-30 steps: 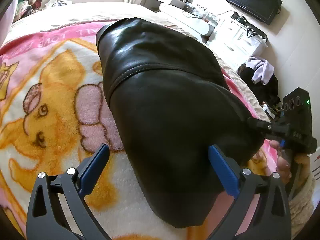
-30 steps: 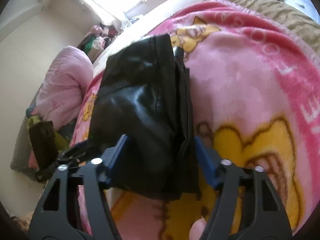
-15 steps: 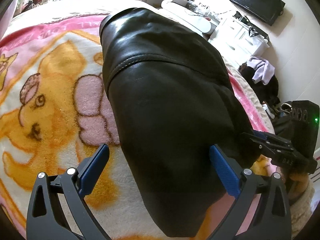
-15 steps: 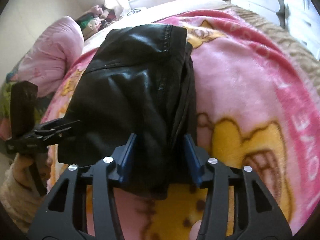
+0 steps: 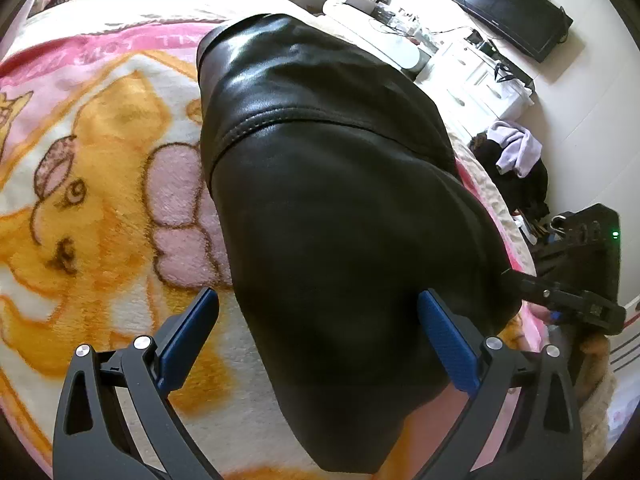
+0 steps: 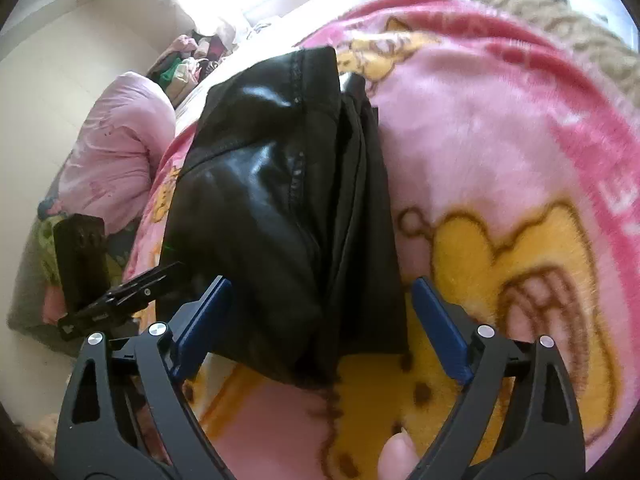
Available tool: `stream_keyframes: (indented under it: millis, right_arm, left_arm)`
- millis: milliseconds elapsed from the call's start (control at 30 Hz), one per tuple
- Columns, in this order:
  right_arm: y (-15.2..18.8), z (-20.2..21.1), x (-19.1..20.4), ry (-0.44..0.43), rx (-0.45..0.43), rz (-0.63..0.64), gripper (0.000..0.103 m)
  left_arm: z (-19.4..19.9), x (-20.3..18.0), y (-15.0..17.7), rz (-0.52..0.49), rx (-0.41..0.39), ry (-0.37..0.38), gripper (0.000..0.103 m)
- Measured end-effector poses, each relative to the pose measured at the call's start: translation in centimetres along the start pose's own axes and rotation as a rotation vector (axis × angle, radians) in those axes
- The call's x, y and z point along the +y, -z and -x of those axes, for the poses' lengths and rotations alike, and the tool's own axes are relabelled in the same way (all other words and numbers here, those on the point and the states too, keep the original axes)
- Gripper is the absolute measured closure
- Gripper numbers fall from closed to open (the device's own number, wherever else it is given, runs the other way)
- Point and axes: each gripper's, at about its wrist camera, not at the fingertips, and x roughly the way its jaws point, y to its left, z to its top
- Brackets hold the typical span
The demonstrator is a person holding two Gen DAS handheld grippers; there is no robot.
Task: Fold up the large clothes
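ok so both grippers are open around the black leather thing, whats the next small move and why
Probably draw both grippers back. The black leather garment already lies folded on the cartoon blanket, and the left gripper and right gripper are both open, gripping nothing.

Between the blue pads of the left tongs [image 5: 318, 338] lies a black jacket [image 5: 328, 208] that looks like leather, smooth and glossy, with a stitched seam. The blanket [image 5: 96, 168] beneath it is fleecy, soft-napped cloth. The right tongs [image 6: 320, 322] show matt black plastic arms, shiny metal screws and ribbed blue pads.
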Motion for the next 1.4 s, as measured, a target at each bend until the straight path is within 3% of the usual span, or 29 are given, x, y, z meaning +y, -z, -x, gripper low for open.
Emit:
stream_keyframes:
  millis: [467,900,1033,1300,1400]
  right_arm:
    - [-2.6,-3.3,-0.9,-0.091,0.127,0.038,0.016]
    - [-2.3,-4.2,-0.9,-0.15,0.152,0.087,0.045]
    - [-1.9,-4.0,0.4,-0.16,0.131,0.075,0.049]
    - [-1.5,-7.2,5.1,-0.165,0.122,0.113,0.049]
    - [-1.9,-8.2,6.3,-0.117,0.126,0.12,0.024]
  left_arm:
    - [-1.6,-1.0,-0.9,-0.014,0.029,0.0,0.004]
    - [-3.6,-1.9,-2.0,-0.012,0.041,-0.028,0.004]
    - [-2.9,-1.1,-2.2,0.011,0.036,-0.012,0.005]
    - [0.1,3.6,-3.0,0.057,0.015,-0.071,0.007]
    - [0.7,5.6,-3.0,0.097,0.014,-0.052,0.007]
